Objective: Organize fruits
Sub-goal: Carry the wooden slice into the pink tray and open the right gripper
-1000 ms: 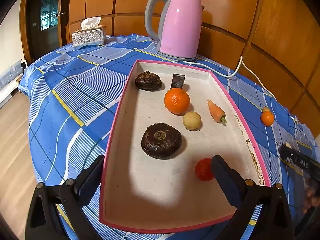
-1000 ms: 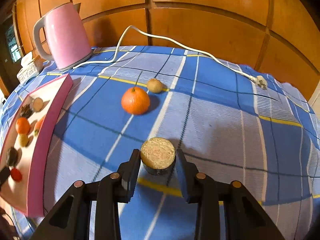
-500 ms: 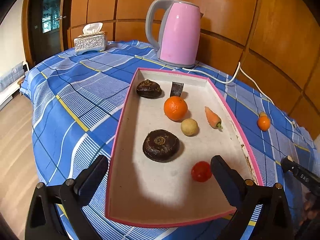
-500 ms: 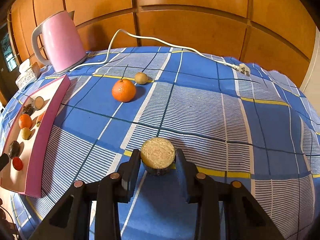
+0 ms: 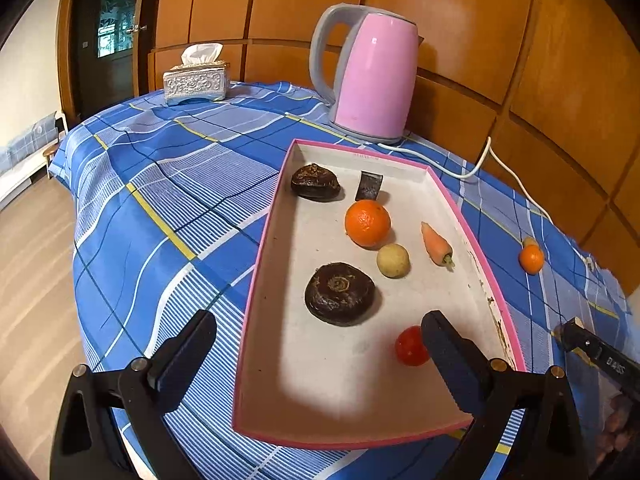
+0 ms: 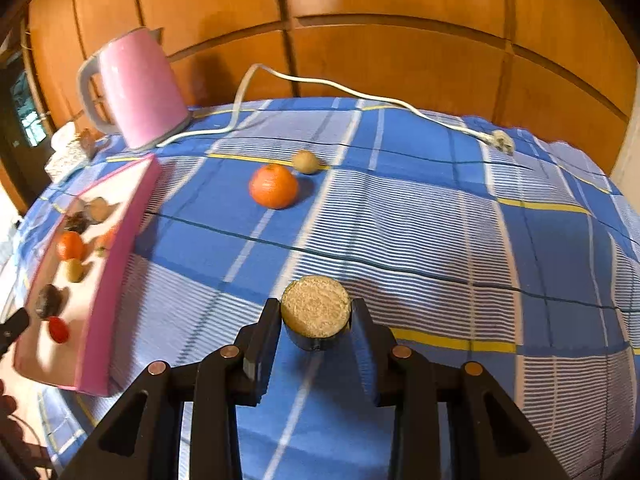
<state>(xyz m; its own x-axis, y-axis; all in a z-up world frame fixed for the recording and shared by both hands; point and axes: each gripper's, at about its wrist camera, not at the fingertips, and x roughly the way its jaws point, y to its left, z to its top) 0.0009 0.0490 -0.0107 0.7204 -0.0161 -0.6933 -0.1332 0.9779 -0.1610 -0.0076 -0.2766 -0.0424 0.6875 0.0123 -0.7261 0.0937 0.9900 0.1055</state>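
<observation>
Your right gripper (image 6: 315,334) pinches the cut fruit half (image 6: 315,312) by its dark rind, above the cloth — it looks light and firm, so squeeze the rind, not the grainy cut face. Your left gripper (image 5: 316,342) hangs spread wide over the pink tray (image 5: 256,276). Farther off lie the loose orange (image 6: 273,185) and small round fruit (image 6: 305,161). Compared with a second ago, the right view has risen and swung toward the tray.

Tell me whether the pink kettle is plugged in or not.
Unplugged. The pink kettle has a white cord that runs across the tablecloth and ends in a plug lying loose on the cloth.
</observation>
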